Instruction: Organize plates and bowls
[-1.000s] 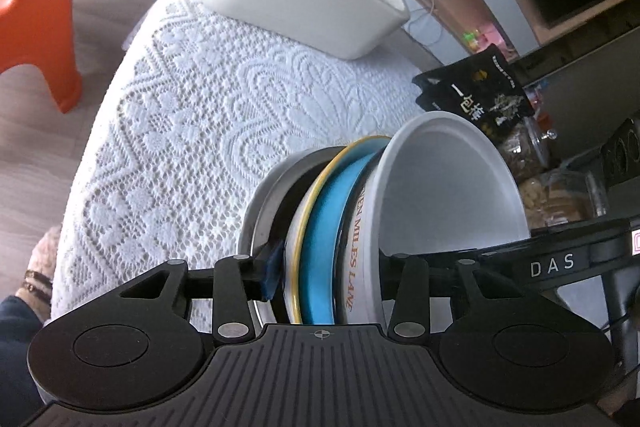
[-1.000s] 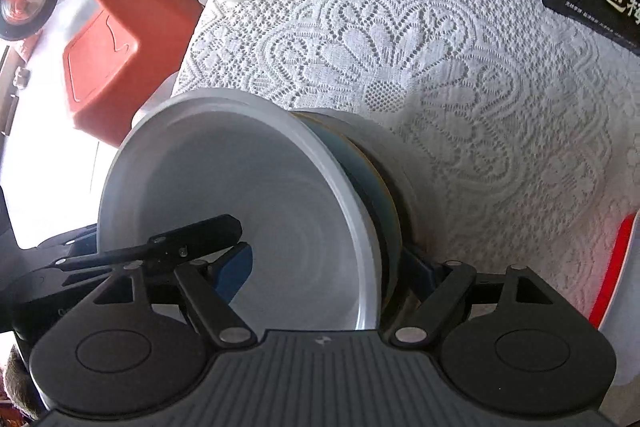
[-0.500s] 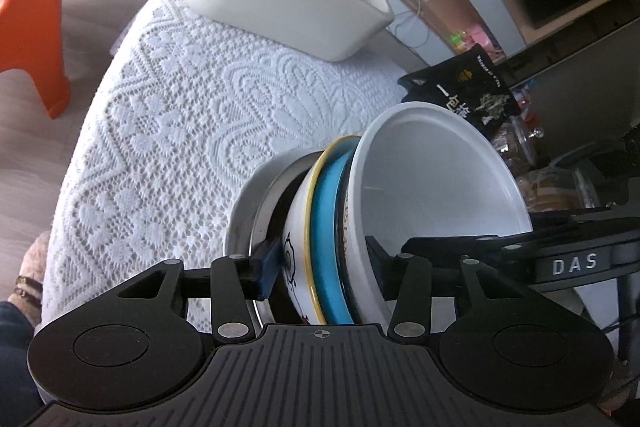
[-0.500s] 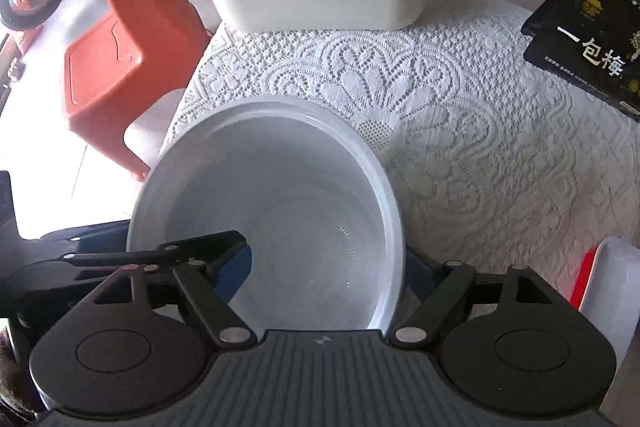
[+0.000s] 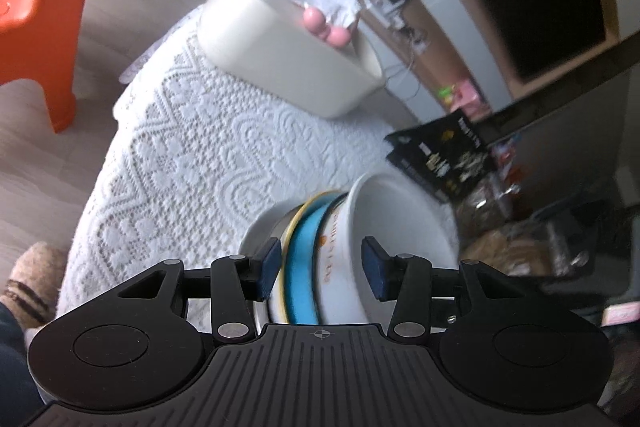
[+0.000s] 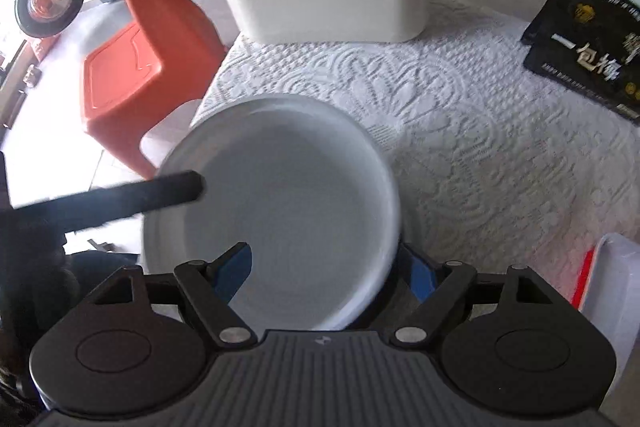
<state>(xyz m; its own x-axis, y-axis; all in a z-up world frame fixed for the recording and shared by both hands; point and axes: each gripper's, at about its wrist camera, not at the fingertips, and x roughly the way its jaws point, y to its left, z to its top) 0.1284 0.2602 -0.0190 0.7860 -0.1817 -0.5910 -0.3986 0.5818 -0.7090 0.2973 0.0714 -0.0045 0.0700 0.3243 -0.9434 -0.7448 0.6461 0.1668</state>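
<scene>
A nested stack of dishes sits tilted over the lace tablecloth (image 5: 208, 163). It holds a grey plate (image 5: 260, 227), a blue-and-yellow bowl (image 5: 304, 267) and a white bowl (image 5: 396, 223) with orange lettering. My left gripper (image 5: 320, 267) is open, its blue pads apart on either side of the stack's rim without pressing it. My right gripper (image 6: 324, 267) is shut on the white bowl (image 6: 280, 203), one pad inside the bowl and one outside the stack. The left gripper's dark finger (image 6: 120, 199) crosses the bowl's left edge in the right wrist view.
A cream tissue box (image 5: 288, 59) with pink balls stands at the table's far side (image 6: 328, 3). A black snack bag (image 6: 592, 43) lies right. A white lidded container (image 6: 612, 291) is at the right edge. An orange chair (image 6: 140, 59) stands beside the table.
My left gripper has opened and let go of the stack, pulling back. The right gripper keeps the stack, which has levelled out towards the table.
</scene>
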